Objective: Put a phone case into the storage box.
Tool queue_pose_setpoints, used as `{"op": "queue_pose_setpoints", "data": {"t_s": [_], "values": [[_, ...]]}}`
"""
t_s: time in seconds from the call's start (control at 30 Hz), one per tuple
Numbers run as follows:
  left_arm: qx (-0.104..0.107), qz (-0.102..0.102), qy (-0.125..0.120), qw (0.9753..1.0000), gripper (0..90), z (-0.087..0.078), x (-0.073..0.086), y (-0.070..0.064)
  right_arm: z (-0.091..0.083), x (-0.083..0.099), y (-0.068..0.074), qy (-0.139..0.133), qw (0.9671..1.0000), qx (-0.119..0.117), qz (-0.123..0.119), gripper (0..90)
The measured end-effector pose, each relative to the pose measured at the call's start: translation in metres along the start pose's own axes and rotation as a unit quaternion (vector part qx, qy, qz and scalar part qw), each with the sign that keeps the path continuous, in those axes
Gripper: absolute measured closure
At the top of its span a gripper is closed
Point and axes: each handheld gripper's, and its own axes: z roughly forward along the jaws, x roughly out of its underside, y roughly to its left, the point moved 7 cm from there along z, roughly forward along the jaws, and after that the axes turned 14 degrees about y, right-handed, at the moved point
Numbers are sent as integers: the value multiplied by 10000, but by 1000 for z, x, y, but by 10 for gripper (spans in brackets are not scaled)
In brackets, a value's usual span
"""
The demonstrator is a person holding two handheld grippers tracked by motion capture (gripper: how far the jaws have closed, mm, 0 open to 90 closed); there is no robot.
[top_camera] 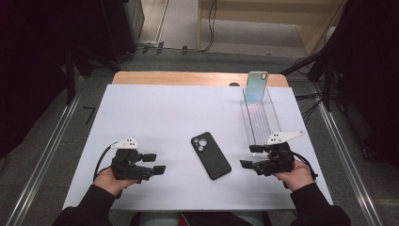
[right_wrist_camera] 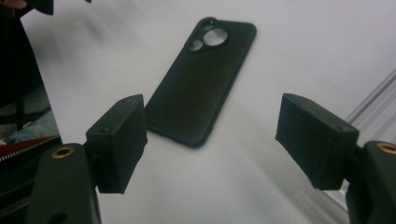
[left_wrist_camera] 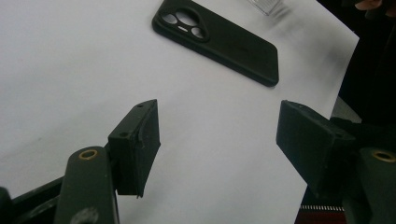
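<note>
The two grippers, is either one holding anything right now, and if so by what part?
Nothing is held. The left gripper and right gripper are both open, and the black phone lies flat between them, untouched.

Your white table (top_camera: 155, 122) is lit evenly from above and reads bright, while the room at far left and far right falls into near black. Shadows under things are soft and short. Both gripper views look slightly soft — the clear tray's (left_wrist_camera: 268, 5) corner is smeared, and the near jaws blur.

White table (top_camera: 155, 117): black phone (top_camera: 211, 155), clear rack (top_camera: 259, 117) lying on it.
</note>
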Motion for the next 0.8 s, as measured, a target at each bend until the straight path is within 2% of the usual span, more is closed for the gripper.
{"op": "queue_pose_setpoints", "data": {"t_s": [0.23,0.43,0.6,0.8], "values": [[58,-11,-66,10000,308,-2,3,-3,3,14,2,119,9999,-10,20,225],[45,1,-49,10000,308,-2,3,-2,4,9,3,61,10000,-52,10,213],[17,-32,-20,10000,308,-1,5,-1,3,1,4,88,9994,-124,308,192],[-15,-32,-19,10000,308,-2,6,-2,3,-8,3,-4,9990,-13,437,156]]}}
